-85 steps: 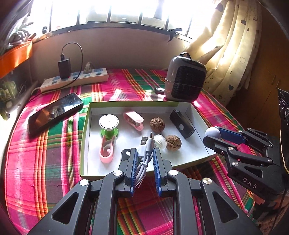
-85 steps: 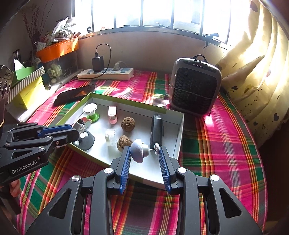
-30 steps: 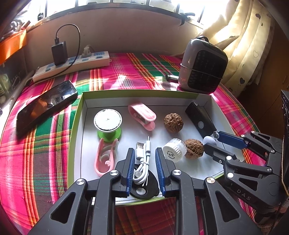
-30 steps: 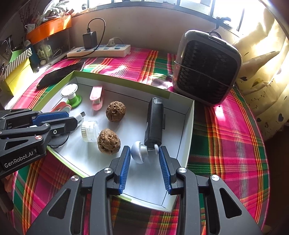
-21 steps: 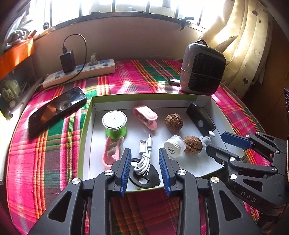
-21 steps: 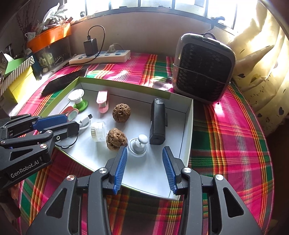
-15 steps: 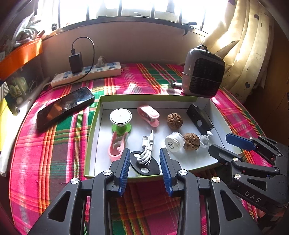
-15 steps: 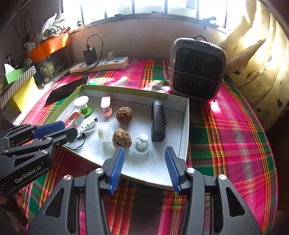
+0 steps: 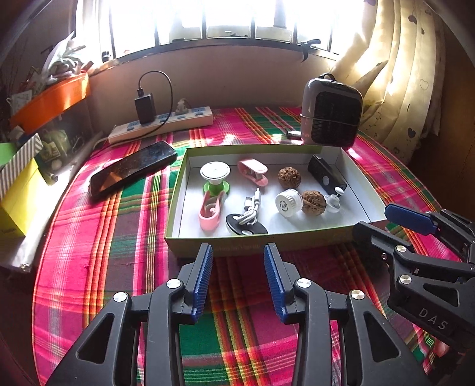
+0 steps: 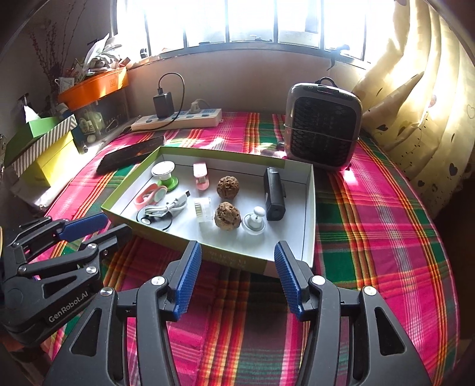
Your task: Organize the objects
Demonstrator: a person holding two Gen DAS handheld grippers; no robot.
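The cable [image 9: 251,209] and the knob [image 10: 253,221] now lie loose in the box [image 9: 252,239] on the desk [image 9: 118,237], where I have just set them. My left gripper [image 9: 237,264] and right gripper [image 10: 237,267] have just been opening and have drawn back short of the box, jaws spread, nothing between them. This pair looks sorted; beyond the phone [image 9: 133,169], I cannot tell what remains.

Sunlight pours through a barred window [image 10: 237,20] and cream curtain [image 10: 415,104] onto a plaid tablecloth [image 10: 371,222].
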